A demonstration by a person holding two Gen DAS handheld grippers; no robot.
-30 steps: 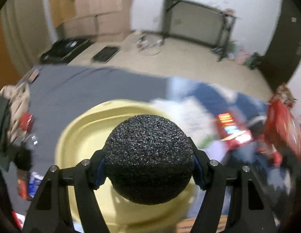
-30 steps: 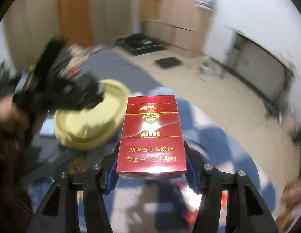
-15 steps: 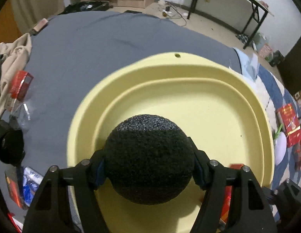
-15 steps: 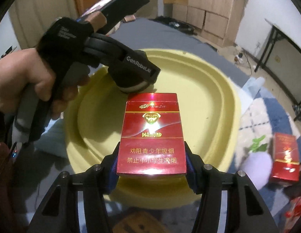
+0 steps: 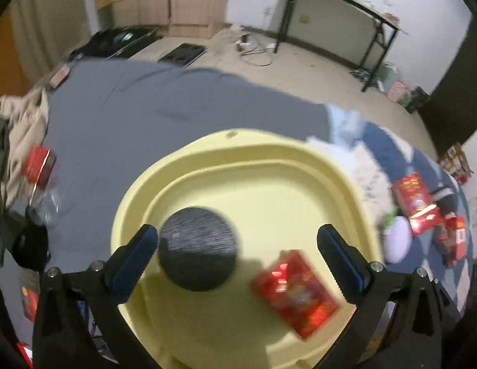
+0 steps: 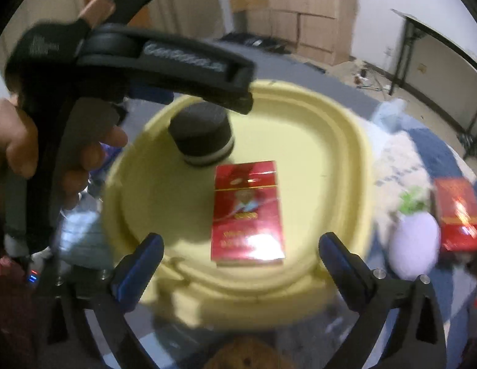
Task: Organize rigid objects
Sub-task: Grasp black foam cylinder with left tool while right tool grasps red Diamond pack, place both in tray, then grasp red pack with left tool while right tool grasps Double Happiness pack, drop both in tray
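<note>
The left gripper [image 5: 238, 243] and the right gripper [image 6: 241, 246] are both opening their jaws wide, holding nothing, probably letting things drop into the yellow tub [image 5: 269, 160]. The black speaker [image 5: 197, 247] is sitting in the tub just past the left fingers [image 5: 133, 264], and the red box [image 6: 246, 212] is lying beyond the right fingers [image 6: 140, 264]. Farther off, more red boxes [image 5: 412, 192] are waiting on the blue blanket [image 5: 392, 144].
</note>
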